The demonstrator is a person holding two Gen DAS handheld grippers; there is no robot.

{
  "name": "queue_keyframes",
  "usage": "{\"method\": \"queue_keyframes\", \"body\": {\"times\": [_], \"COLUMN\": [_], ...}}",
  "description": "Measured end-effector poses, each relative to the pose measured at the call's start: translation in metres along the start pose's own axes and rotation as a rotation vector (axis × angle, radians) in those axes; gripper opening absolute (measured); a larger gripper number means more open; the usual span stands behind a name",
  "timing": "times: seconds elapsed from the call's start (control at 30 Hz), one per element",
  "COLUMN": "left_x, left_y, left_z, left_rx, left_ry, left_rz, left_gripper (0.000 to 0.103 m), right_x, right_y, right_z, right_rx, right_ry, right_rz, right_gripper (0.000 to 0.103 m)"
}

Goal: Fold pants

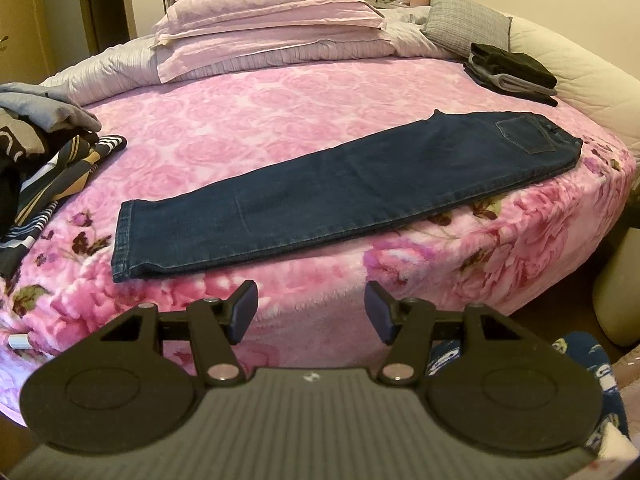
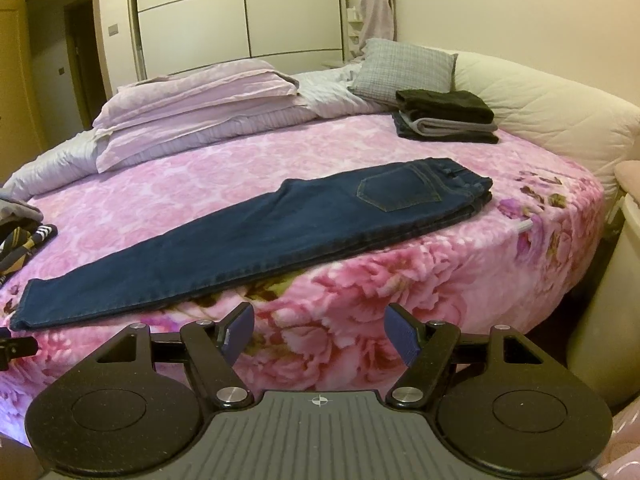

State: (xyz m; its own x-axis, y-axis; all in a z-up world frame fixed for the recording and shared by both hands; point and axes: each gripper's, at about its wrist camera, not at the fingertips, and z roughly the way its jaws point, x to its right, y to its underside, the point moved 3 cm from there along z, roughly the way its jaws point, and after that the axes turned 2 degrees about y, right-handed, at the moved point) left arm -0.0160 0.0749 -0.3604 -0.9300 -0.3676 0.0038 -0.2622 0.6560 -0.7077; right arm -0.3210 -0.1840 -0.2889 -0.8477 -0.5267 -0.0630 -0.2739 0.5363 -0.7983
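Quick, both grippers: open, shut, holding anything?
Left gripper: open, empty, short of the dark blue denim jeans.
Right gripper: open, empty, also short of the jeans.

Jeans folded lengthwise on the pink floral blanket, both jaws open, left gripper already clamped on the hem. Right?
Not quite. The left gripper holds nothing: in the left wrist view its jaws stand open, short of the hem, over the pink floral blanket. The rest stands: the dark blue denim jeans lie folded lengthwise, and the right gripper is open too.
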Motion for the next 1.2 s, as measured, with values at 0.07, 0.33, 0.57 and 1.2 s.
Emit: {"method": "queue_keyframes", "body": {"times": [0.07,0.33,0.57,1.2], "left_x": [0.0,-0.064,-0.132,-0.158], "left_y": [0.0,0.016,0.037,0.041], "left_z": [0.001,0.032,0.08,0.136], "left_rx": [0.001,0.074,0.156,0.211], "left_ry": [-0.003,0.09,0.199,0.102], "left_rz": [-0.001,-0.38,-0.872,-1.118], "left_gripper": [0.055,0.048,0.04,0.013], "right_x": [0.0,0.021,0.063,0.164], "right_y": [-0.001,-0.002,-0.01,-0.063], "right_z": [0.0,0.017,0.065,0.205], "right_rx": [0.0,-0.016,-0.054,-0.003], "right_ry": [0.0,0.011,0.076,-0.038], "right_rz": [0.0,0.017,0.077,0.401], "right_gripper": [0.069,0.069,0.069,0.069]}}
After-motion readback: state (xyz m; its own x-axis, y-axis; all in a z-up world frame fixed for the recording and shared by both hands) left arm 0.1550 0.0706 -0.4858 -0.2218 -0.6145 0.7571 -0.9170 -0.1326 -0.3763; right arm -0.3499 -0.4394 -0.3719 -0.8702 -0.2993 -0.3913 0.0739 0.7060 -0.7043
